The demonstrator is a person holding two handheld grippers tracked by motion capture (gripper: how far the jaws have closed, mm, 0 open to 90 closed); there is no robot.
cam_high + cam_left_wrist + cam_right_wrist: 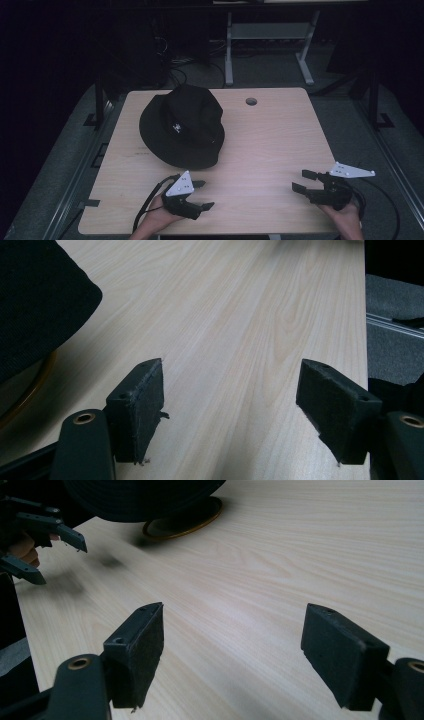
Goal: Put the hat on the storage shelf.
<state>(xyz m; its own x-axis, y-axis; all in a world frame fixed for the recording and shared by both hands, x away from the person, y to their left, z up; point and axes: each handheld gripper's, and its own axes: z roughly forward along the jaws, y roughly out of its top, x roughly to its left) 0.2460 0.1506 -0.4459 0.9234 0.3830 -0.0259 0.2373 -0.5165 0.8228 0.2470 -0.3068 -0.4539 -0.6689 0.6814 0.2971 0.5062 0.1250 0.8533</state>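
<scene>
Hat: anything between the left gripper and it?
Nothing visible. The left gripper is open, just short of the near brim of the hat, with bare table between them. Its own view shows the brim close at left and plain wood ahead. The right gripper is open, off to the side.

Work surface is a rectangular table (270, 145) with a pale wood-grain top and rounded corners, grain running lengthwise toward the far edge. A round cable hole (251, 101) sits near the far edge, right of centre. One item lies directly on the top: a black bucket hat (182, 125), crown up, placed on the far left portion, its brim flat against the wood and reaching close to the left edge. A small white mark shows on the crown.
</scene>
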